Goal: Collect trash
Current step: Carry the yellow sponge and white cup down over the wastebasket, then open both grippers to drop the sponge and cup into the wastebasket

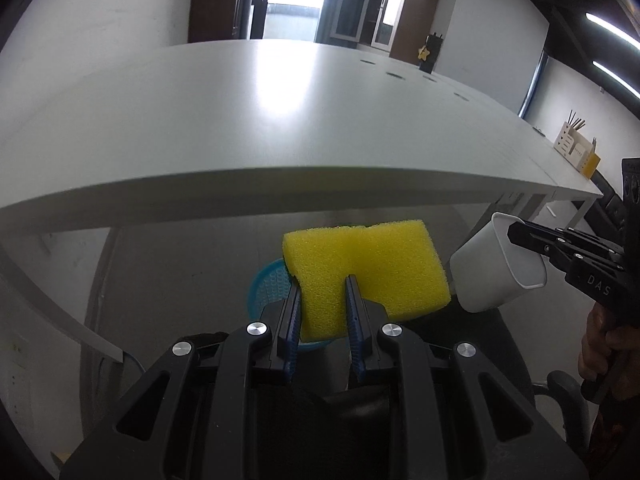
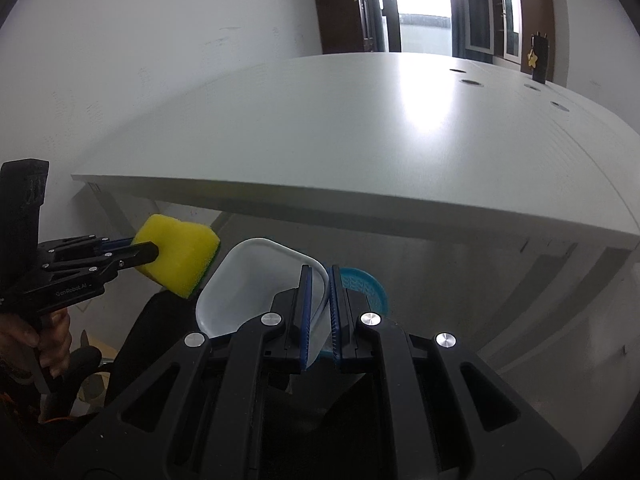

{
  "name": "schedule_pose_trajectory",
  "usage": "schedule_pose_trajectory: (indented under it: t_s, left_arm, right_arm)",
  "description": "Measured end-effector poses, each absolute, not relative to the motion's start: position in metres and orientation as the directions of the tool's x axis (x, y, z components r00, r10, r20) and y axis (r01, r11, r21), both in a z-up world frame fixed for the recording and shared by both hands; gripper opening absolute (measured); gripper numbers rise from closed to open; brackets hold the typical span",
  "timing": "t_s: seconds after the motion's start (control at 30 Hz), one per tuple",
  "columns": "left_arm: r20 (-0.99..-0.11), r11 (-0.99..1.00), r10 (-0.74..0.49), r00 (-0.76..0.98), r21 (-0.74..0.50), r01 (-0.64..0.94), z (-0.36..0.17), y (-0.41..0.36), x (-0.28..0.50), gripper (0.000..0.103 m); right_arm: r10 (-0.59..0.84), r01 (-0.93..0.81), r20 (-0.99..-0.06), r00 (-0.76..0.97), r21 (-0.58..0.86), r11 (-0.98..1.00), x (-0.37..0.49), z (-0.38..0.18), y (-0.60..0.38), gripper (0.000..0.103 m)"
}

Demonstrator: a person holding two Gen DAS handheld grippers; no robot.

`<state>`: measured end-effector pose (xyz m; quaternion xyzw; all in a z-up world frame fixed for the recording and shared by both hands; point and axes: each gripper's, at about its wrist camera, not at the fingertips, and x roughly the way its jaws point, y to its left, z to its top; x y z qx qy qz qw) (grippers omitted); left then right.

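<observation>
Sponge & tub carried in front of table edge, above blue basket.

L gripper (image 1: 322, 294): yellow sponge (image 1: 364, 268) is pinched w/ fingers nearly closed. R gripper (image 2: 320, 284): white plastic tub (image 2: 256, 284) is clamped by its rim. Blue basket (image 2: 370, 286) is seen below, under white table (image 1: 240, 120).

yellow sponge (image 1: 364, 268) (green underside), white cup (image 2: 260, 284), blue basket (image 2: 366, 284)

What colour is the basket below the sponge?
Light blue basket, clearest in the right wrist view.
</observation>
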<state>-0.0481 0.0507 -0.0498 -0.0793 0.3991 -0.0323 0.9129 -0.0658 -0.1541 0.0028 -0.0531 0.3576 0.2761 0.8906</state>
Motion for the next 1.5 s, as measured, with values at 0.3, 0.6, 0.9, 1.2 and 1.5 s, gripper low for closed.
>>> schedule_pose_trajectory:
  t_s: [0.3, 0.6, 0.9, 1.2, 1.5]
  left_arm:
    - [-0.803, 0.979, -0.115, 0.585, -0.193, -0.072, -0.13, 0.063, -0.001, 0.02]
    - [-0.911, 0.953, -0.099, 0.401, -0.203, -0.225, -0.223, 0.091, 0.07, 0.02]
    - [-0.929, 0.936, -0.162, 0.334, -0.252, -0.247, -0.271, 0.097, 0.117, 0.022]
    - [-0.95, 0.936, -0.112, 0.292, -0.199, -0.289, -0.31, 0.097, 0.178, 0.022]
    - [-0.916, 0.936, -0.122, 0.381, -0.234, -0.264, -0.305, 0.091, 0.191, 0.056]
  right_arm:
    - [0.417, -0.489, -0.745, 0.521, 0.141, 0.861, -0.027, -0.08, -0.133, 0.008]
    - [0.372, -0.451, -0.808, 0.457, 0.15, 0.88, 0.021, -0.162, -0.101, 0.008]
    - [0.334, -0.384, -0.863, 0.379, 0.181, 0.905, 0.069, -0.225, -0.084, 0.008]
    - [0.323, -0.348, -0.889, 0.323, 0.206, 0.915, 0.111, -0.272, -0.076, 0.008]
    - [0.353, -0.254, -0.908, 0.224, 0.295, 0.921, 0.136, -0.307, -0.08, 0.028]
